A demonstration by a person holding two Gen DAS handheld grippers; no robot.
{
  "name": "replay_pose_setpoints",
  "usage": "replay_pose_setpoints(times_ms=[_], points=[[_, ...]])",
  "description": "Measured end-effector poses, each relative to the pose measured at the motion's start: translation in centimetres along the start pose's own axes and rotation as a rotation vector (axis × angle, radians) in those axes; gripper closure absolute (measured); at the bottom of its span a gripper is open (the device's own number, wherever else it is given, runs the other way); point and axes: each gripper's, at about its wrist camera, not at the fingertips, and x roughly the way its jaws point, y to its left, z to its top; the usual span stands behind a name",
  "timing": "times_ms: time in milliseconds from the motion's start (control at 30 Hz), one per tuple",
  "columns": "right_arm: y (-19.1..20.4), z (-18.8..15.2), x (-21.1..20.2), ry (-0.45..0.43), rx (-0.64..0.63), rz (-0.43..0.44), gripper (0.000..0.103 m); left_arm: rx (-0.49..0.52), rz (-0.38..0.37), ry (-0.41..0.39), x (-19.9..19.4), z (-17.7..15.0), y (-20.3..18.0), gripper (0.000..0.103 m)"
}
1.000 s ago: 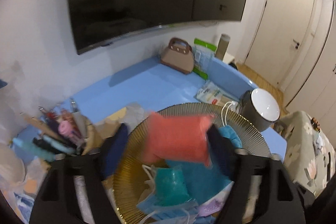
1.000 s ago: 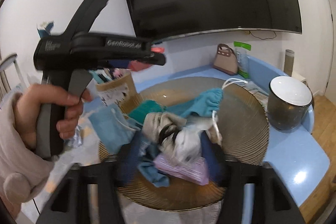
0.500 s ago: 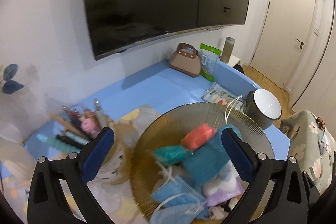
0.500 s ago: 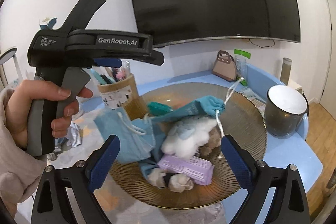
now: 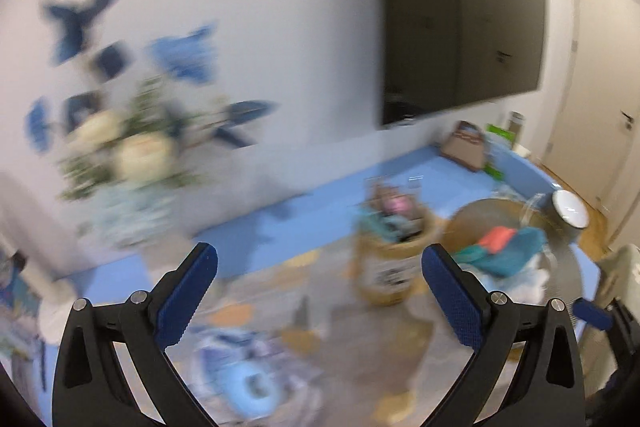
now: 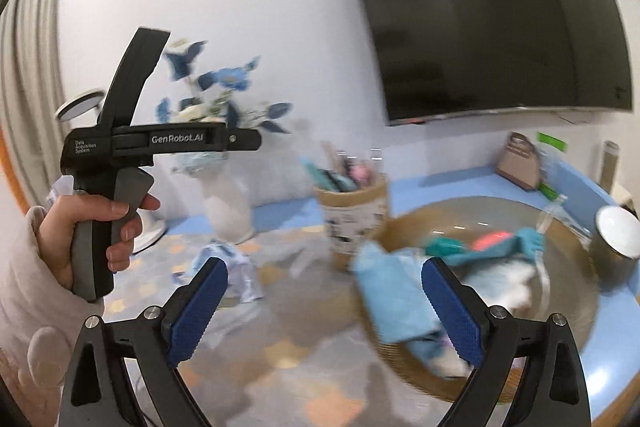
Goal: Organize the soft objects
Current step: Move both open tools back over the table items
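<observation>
left hand-held gripper (image 5: pixel 320 291) open, empty | right hand-held gripper (image 6: pixel 324 303) open, empty | masks (image 6: pixel 394 295), pouches in bowl (image 6: pixel 568 359): light, limp, snaggy loops | pinch bunched cloth mid-body, not straps

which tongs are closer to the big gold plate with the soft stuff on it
Right. The right tongs hang open at the gold plate, one pad over its near rim. The left tongs, also open, sit further off to the side, past the pen cup.
</observation>
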Motion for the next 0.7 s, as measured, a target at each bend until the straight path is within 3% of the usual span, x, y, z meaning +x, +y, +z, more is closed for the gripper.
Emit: replay_pose_setpoints(times_ms=[233, 500, 700], points=[[5.2, -0.2, 2.9, 0.056, -0.066, 0.103, 0.002, -0.139, 0.112, 0.049, -0.8, -4.6, 9.6, 0.001], [7.5, -2.1, 7.9, 0.175, -0.007, 0.214, 0.002, -0.205, 0.165, 0.176, 2.2, -10.8, 15.6, 0.001], [7.5, -3.5, 12.5, 0.254, -0.034, 0.155, 0.002, -0.223, 0.142, 0.268, 6.3, -13.8, 17.0, 0.001]])
